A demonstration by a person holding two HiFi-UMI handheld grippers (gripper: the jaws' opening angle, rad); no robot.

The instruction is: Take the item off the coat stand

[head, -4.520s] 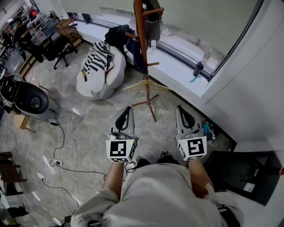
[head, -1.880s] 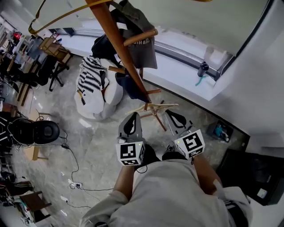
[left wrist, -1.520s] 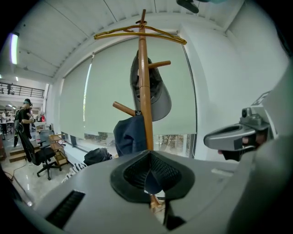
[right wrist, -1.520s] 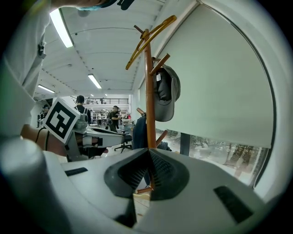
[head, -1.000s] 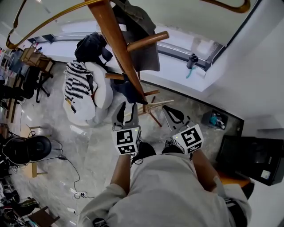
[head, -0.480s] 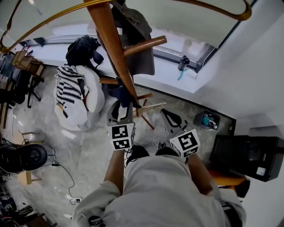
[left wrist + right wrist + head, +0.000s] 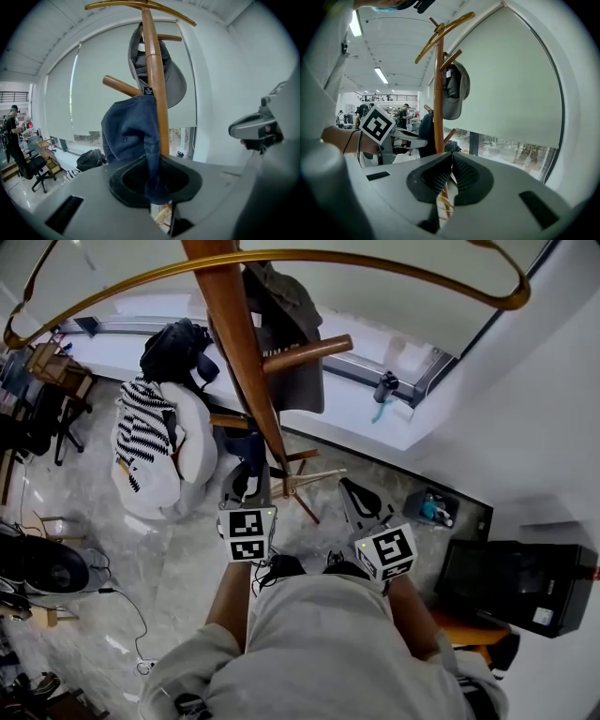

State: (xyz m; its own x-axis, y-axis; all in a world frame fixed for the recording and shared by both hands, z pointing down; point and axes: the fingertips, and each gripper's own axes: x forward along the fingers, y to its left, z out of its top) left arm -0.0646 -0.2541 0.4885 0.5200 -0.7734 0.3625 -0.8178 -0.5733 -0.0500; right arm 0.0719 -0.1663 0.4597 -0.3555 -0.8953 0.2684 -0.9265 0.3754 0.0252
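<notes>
A wooden coat stand rises in front of me, with a gold hanger on top. A grey cap hangs on an upper peg. Below it a dark blue cap hangs on a lower peg. My left gripper is up against the pole; its jaws are closing and the blue cap's lower edge sits between the pads. In the head view the left gripper points at the pole. My right gripper is beside it, shut and empty.
A white beanbag with a striped garment stands left of the stand, a black backpack behind it. A dark bottle stands on the window sill. A black box is at my right. A wooden hanger lies by the stand's feet.
I have stepped closer to the stand. The left gripper has moved up to the pole and its jaws have come in around the blue cap's edge. The right gripper stays shut alongside.
</notes>
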